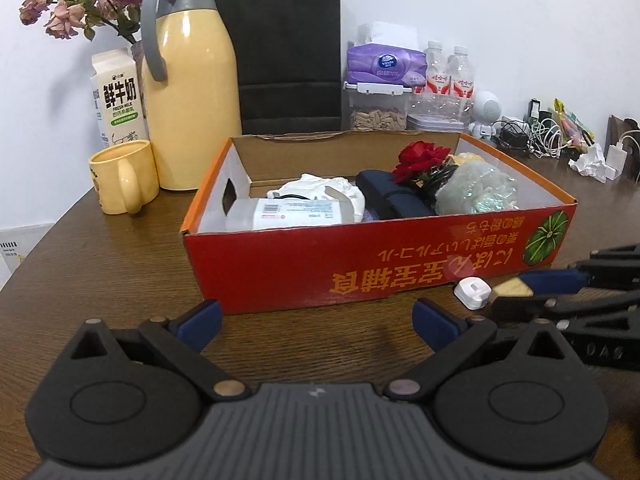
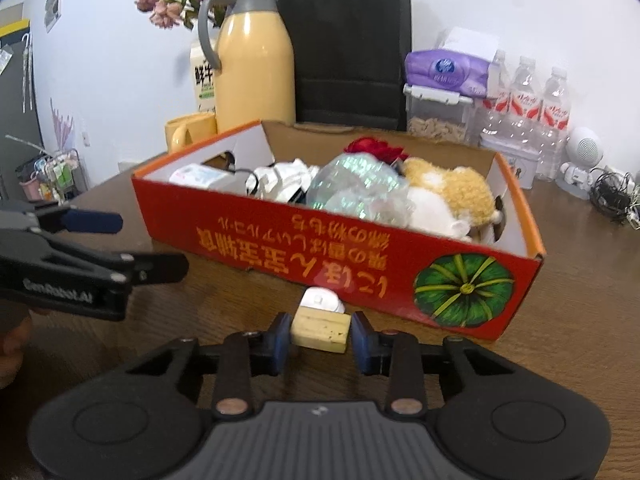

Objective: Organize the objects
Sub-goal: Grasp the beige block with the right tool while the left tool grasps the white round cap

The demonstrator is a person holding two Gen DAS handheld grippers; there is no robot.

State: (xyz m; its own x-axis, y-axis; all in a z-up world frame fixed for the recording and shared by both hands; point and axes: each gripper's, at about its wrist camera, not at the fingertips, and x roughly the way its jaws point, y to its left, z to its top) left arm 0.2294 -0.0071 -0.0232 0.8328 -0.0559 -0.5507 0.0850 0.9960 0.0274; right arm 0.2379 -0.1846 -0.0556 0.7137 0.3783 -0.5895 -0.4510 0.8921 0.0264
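A pale yellow block [image 2: 320, 330] sits on the brown table just in front of the red cardboard box [image 2: 340, 256]. My right gripper [image 2: 320, 332] is shut on it, one blue pad pressed against each side. A small white plug [image 2: 320, 300] lies right behind the block, against the box wall. In the left wrist view the same gripper [image 1: 516, 294] comes in from the right holding the block [image 1: 512, 289] beside the plug [image 1: 472, 292]. My left gripper [image 1: 318, 320] hovers open and empty before the box [image 1: 360, 268].
The box holds a red rose [image 1: 422, 160], a plush toy [image 2: 452, 192], a crinkled clear bag [image 1: 476, 192], white cloth and a dark case. Behind it stand a yellow mug [image 1: 120, 178], a yellow jug [image 1: 188, 96], a black paper bag, tissues, water bottles and cables.
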